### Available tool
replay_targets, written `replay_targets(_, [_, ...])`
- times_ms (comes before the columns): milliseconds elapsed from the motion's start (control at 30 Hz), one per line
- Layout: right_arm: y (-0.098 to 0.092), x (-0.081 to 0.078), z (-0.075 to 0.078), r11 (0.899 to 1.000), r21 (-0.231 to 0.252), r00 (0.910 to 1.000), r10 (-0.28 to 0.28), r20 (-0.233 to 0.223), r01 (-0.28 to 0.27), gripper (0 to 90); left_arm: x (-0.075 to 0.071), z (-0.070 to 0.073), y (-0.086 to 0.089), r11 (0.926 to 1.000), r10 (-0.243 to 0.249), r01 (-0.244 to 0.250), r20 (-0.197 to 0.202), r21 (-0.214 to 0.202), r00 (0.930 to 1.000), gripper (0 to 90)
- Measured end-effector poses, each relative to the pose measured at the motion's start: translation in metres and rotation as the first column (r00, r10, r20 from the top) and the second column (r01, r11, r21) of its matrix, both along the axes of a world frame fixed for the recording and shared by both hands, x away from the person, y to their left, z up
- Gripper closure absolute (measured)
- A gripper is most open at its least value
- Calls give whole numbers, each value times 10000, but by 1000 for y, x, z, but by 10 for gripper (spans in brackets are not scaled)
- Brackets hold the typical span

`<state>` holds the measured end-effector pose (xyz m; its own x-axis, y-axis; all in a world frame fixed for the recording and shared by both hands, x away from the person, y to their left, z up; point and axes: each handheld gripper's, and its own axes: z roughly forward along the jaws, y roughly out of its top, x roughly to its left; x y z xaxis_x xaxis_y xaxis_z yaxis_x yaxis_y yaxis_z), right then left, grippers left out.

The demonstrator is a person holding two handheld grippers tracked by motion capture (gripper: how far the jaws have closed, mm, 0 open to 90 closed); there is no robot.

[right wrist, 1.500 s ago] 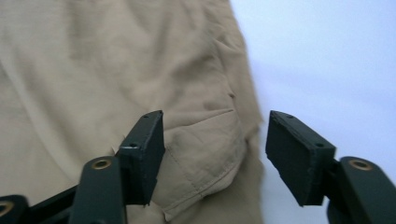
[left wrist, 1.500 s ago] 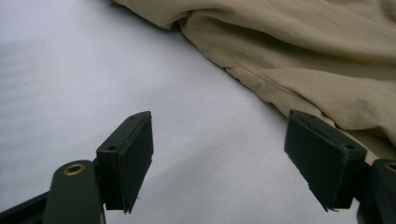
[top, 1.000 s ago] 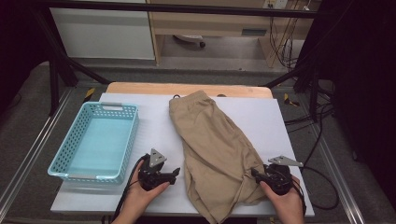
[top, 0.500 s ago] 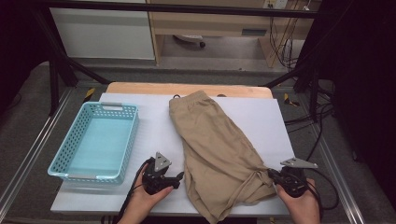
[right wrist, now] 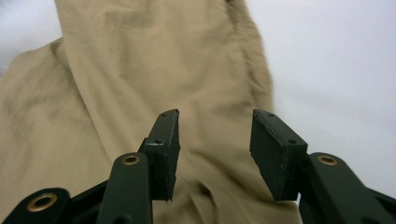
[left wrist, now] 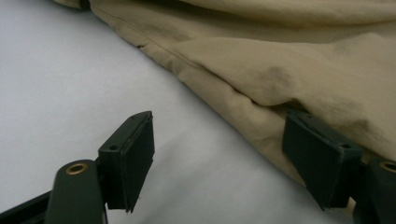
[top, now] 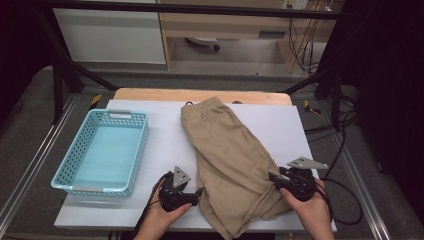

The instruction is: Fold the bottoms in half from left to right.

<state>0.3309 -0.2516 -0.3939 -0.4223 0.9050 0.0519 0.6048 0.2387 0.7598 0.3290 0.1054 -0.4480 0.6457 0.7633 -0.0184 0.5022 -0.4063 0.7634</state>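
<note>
Tan shorts lie folded lengthwise on the white table, waistband at the far end. My left gripper rests at the shorts' near left edge. In the left gripper view it is open, and the hem of the shorts drapes over its right jaw. My right gripper is at the near right edge of the shorts. The right gripper view shows it open, jaws low over rumpled fabric of the shorts, with nothing pinched between them.
A light blue plastic basket, with nothing in it, stands on the table's left side. Cables trail off the right edge. A wooden board borders the far edge. Bare white surface lies between basket and shorts.
The right gripper swung out to the right, then came back left onto the shorts' edge. The left gripper slid a little right, up against the hem.
</note>
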Motion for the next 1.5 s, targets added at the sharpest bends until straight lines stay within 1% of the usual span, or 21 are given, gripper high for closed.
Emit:
replay_targets(133, [19, 7, -8, 9997, -116, 9997, 230, -114, -231, 538, 0, -2, -4, 10000, -17, 17, -52, 15, 10000, 292])
replay_targets(267, [23, 3, -19, 9981, -502, 9989, 330, -322, -346, 548, 0, -1, -3, 10000, 39, -40, -11, -32, 10000, 308])
replay_targets(433, [15, -6, -24, 9957, -862, 9979, 290, -575, -339, 553, 0, 4, 1, 9997, 162, -160, 110, -201, 9998, 339])
replay_targets(467, [12, -9, -26, 9955, -891, 9978, 284, -599, -337, 553, 1, 7, 1, 9999, 9, -7, 186, -109, 9998, 339])
replay_targets(500, [8, -15, -27, 9947, -974, 9973, 272, -680, -337, 553, 1, 9, 1, 9999, -130, 130, 260, 1, 9996, 351])
replay_targets(533, [2, -23, -29, 9937, -1078, 9969, 228, -750, -309, 554, 2, 14, 1, 9998, -188, 190, 350, -74, 9992, 355])
replay_targets(600, [-1, -26, -30, 9932, -1119, 9970, 222, -746, -305, 555, 3, 16, 1, 9996, -204, 210, 328, -174, 9993, 361])
replay_targets(667, [-10, -39, -33, 9929, -1166, 9963, 156, -845, -254, 556, 3, 22, 1, 9993, -234, 244, 377, -281, 9990, 376])
replay_targets(867, [-13, -44, -29, 9945, -1023, 9985, 179, -527, -233, 547, 6, 22, -7, 9985, -281, 291, 229, -472, 9993, 362])
replay_targets(900, [-9, -38, -22, 9952, -944, 9993, 249, -266, -273, 533, 8, 21, -14, 9982, -397, 403, 146, -437, 9991, 353])
replay_targets(1033, [-1, -24, -12, 9958, -833, 9992, 383, 113, -373, 518, 12, 16, -24, 9986, -462, 467, 187, -250, 9988, 344])
replay_targets(1067, [4, -10, -7, 9973, -648, 9991, 363, 216, -349, 509, 13, 14, -26, 9986, -500, 502, 158, -162, 9986, 345])
replay_targets(1167, [9, 17, -5, 9983, -504, 9982, 334, 490, -310, 512, 14, 0, -32, 9975, -676, 672, 180, 219, 9975, 373])
replay_targets(1200, [9, 17, -5, 9983, -504, 9982, 334, 490, -310, 512, 14, 0, -32, 9975, -676, 672, 180, 219, 9975, 390])
replay_targets(1233, [10, 26, -5, 9987, -416, 9978, 330, 575, -306, 519, 13, -2, -31, 9976, -671, 667, 166, 205, 9976, 390])
replay_targets(1267, [14, 47, -7, 9986, -360, 9976, 404, 565, -384, 523, 13, -4, -31, 9978, -654, 653, 82, 124, 9978, 408])
replay_targets(1333, [17, 63, -11, 9979, -524, 9975, 413, 566, -383, 522, 15, -5, -29, 9979, -652, 652, -57, 26, 9979, 422])
replay_targets(1367, [17, 63, -11, 9979, -524, 9975, 413, 566, -383, 522, 15, -5, -29, 9979, -652, 652, -57, 26, 9979, 439])
replay_targets(1400, [19, 71, -13, 9976, -585, 9975, 408, 575, -374, 521, 15, -6, -29, 9977, -679, 679, -88, 49, 9977, 439])
replay_targets(1433, [21, 85, -22, 9963, -828, 9987, 268, 443, -231, 532, 14, -8, -29, 9974, -726, 726, -122, 33, 9973, 484])
replay_targets(1500, [21, 91, -29, 9950, -986, 9996, 173, 239, -148, 564, 11, -10, -28, 9968, -796, 796, 69, 38, 9968, 514])
